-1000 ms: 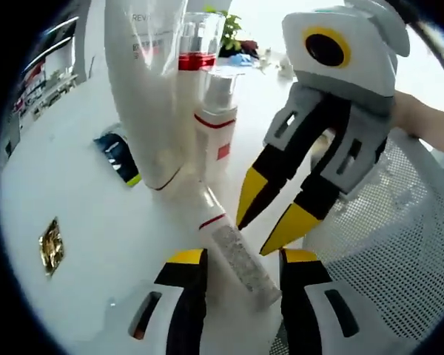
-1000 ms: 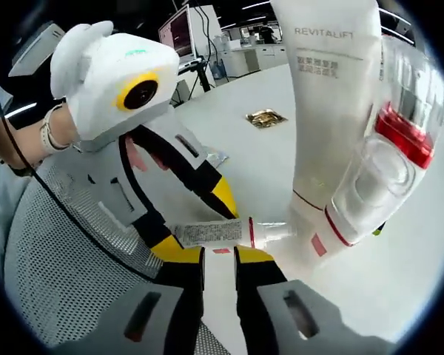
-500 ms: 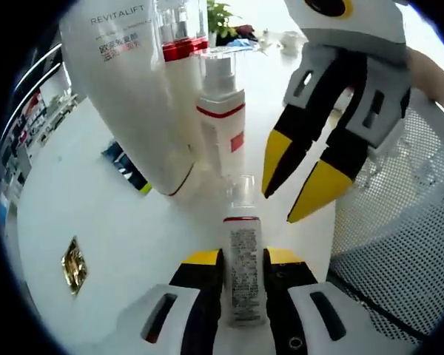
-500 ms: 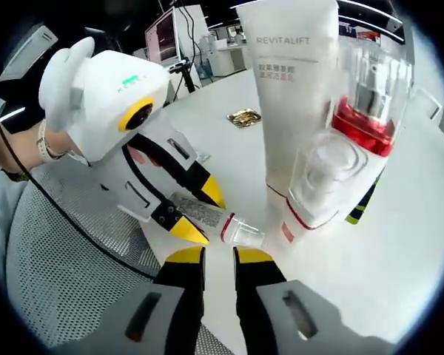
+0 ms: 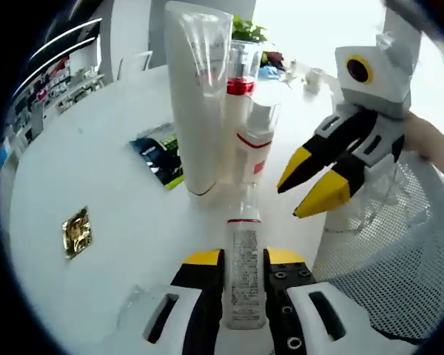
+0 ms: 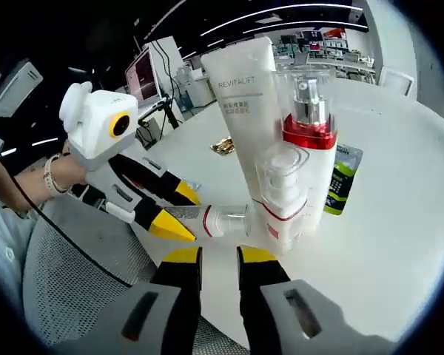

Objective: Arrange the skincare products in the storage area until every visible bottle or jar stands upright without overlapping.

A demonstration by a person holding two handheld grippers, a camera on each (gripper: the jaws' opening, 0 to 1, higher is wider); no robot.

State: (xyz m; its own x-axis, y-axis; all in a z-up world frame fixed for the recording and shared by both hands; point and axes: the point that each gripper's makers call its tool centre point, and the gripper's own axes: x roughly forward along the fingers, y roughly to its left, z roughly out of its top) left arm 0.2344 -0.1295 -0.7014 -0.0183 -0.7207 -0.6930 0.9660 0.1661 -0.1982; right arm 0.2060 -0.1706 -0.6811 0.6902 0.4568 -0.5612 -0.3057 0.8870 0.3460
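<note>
- Clamped in the left gripper: small bottle, lying flat, clear cap just short of the tall tube.
- Right gripper empty, jaws apart, near that tube.
- Risk: tipping the bottle upright could knock the pump bottles beside the tube.
- Beyond the tube: green sachet.

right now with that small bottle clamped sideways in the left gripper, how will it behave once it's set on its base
The small bottle looks slim and tall for its base, so it would probably tip at a nudge. Its round body would likely roll if it falls. The left gripper holds it by the labelled body, a smooth surface that may slip. The tall white tube and pump bottles stand close, so a bump seems possible.
</note>
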